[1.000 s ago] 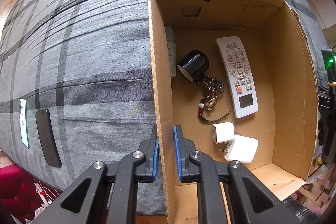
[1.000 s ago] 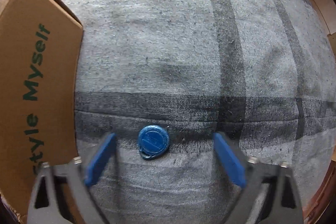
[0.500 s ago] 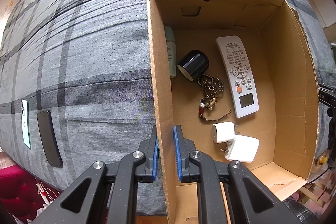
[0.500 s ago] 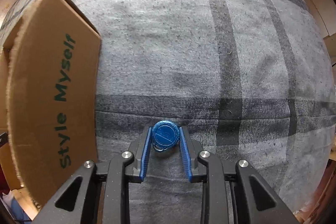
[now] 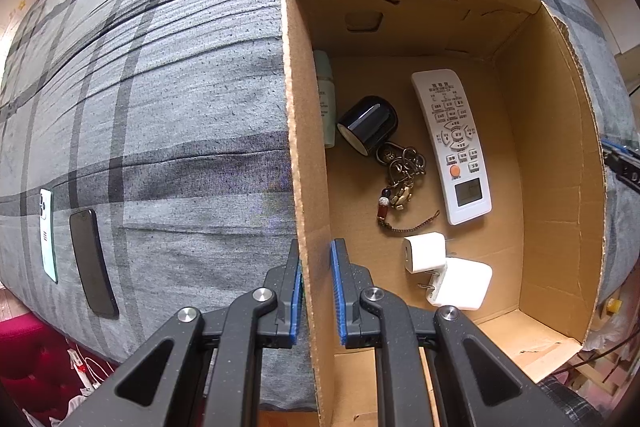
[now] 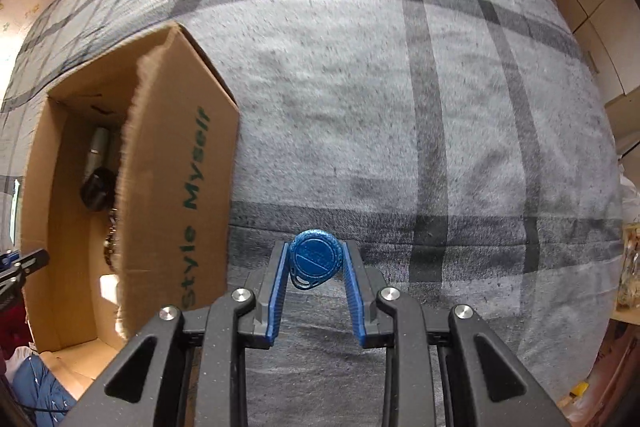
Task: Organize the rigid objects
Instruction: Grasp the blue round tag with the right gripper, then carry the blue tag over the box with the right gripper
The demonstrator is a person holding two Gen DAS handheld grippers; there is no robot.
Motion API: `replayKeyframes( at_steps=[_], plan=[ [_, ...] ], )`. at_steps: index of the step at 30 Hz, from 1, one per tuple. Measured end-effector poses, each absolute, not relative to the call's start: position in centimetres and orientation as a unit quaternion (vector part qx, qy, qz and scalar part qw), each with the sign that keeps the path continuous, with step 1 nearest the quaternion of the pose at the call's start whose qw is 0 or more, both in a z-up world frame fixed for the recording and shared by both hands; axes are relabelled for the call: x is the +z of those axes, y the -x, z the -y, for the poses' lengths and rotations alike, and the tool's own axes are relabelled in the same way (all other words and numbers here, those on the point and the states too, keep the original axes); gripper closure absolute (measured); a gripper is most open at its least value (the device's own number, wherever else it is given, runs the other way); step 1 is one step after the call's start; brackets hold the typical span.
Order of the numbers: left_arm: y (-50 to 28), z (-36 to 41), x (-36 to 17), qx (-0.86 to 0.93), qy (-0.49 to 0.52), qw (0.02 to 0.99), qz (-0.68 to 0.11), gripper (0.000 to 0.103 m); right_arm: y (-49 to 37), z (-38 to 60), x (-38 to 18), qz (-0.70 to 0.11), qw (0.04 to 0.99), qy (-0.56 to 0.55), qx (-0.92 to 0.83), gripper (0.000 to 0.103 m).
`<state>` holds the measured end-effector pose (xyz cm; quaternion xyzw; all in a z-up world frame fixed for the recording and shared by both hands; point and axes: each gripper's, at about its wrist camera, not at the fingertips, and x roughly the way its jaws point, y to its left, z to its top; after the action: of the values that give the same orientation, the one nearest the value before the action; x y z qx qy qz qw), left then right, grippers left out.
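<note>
The blue key fob (image 6: pixel 316 259), a small round plastic disc with a loop at its lower end, sits pinched between the blue pads of the right claw (image 6: pixel 315 267), lifted clear of the grey plaid bed cover (image 6: pixel 400 107). The jaws have just been closing, and the fob is now between them, gripped across its rim. It looks light and stiff, unlikely to break, but the rim is curved and smooth, so the hold is probably narrow and the disc could twist or slip if jolted; a grip across the widest part of the disc seems the soundest. The cardboard box (image 6: pixel 168 187) stands at about nine o'clock from the fob, its near wall rising between the fob and the inside. The left claw (image 5: pixel 316 291) is pressed together on the box's other side wall, pinching it and steadying the box. Inside lie a white remote (image 5: pixel 452 147), a black cylinder (image 5: pixel 368 123), a bunch of keys (image 5: pixel 400 183), two white chargers (image 5: pixel 444 271) and a pale green tube (image 5: pixel 325 99); free floor shows at about six o'clock of the remote. Two phones (image 5: pixel 86 263) lie on the bed cover well to the left.
</note>
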<state>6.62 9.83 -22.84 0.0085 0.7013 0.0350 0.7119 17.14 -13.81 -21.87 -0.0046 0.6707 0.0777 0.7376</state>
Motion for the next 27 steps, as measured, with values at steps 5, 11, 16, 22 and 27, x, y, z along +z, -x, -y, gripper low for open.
replayKeyframes(
  at_steps=[5, 11, 16, 22, 27],
  plan=[
    [-6.7, -10.0, -22.9, 0.033, -0.004, 0.711, -0.703, 0.089, -16.8, 13.5, -20.1, -0.662, 0.745, 0.014, 0.086, 0.075],
    [-6.7, -10.1, -22.9, 0.031, -0.007, 0.71, -0.703, 0.089, -16.6, 12.7, -18.4, -0.65, 0.753, 0.021, 0.097, 0.075],
    [-6.7, -10.0, -22.9, 0.03, -0.008, 0.711, -0.703, 0.089, -16.8, 11.4, -17.1, -0.64, 0.759, 0.024, 0.115, 0.075],
    [-6.7, -10.1, -23.0, 0.027, -0.006, 0.711, -0.702, 0.089, -16.6, 9.6, -15.4, -0.631, 0.762, 0.037, 0.14, 0.075],
    [-6.6, -10.1, -22.9, 0.026, -0.006, 0.713, -0.701, 0.089, -16.3, 7.6, -14.5, -0.626, 0.761, 0.047, 0.161, 0.075]
  ],
)
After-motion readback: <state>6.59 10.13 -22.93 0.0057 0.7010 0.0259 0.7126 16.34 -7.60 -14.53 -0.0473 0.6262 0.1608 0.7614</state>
